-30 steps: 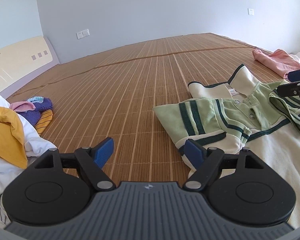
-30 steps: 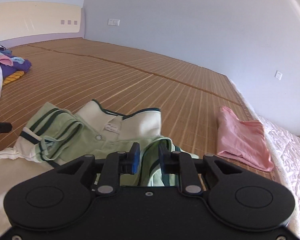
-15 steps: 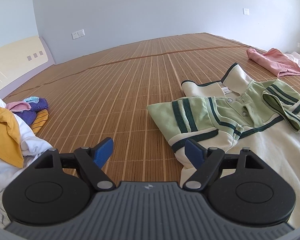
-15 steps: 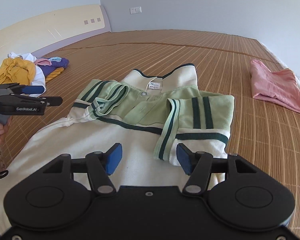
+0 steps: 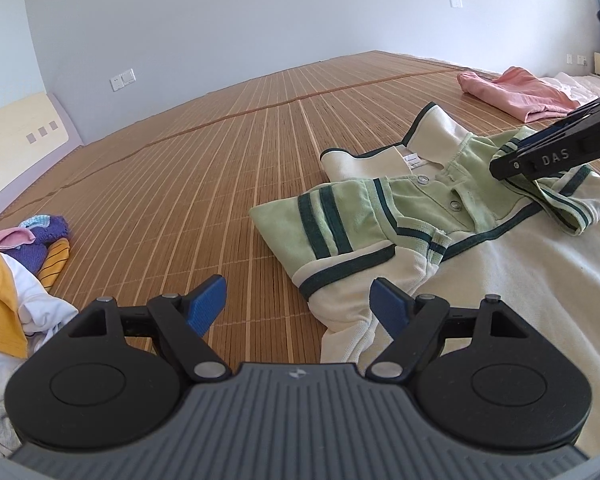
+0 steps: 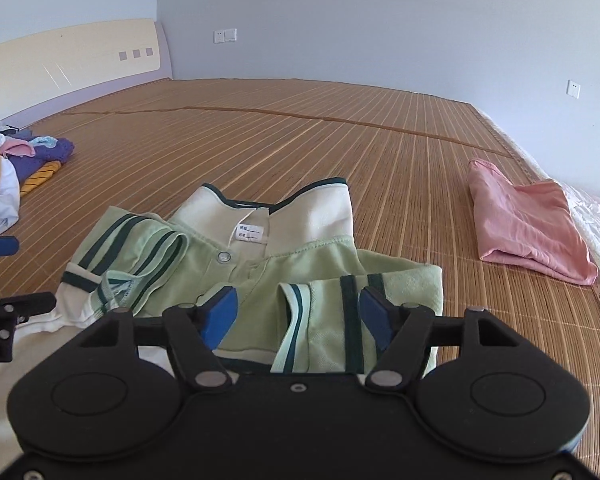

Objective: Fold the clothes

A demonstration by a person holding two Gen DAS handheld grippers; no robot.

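Right gripper (image 6: 296, 316) hangs released over the polo shirt's (image 6: 260, 264) folded sleeve, jaws just opened. Left gripper (image 5: 300, 304) gapes empty at the shirt's nine o'clock edge.

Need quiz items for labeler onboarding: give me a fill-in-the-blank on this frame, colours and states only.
1. The folded garment lying apart from the polo shirt is ____.
2. The stripes on the polo shirt's sleeves are dark ____.
3. The left tool is ____, nothing between its pads.
4. The clothes pile lies on a ____ mat.

Missing: pink; green; open; bamboo
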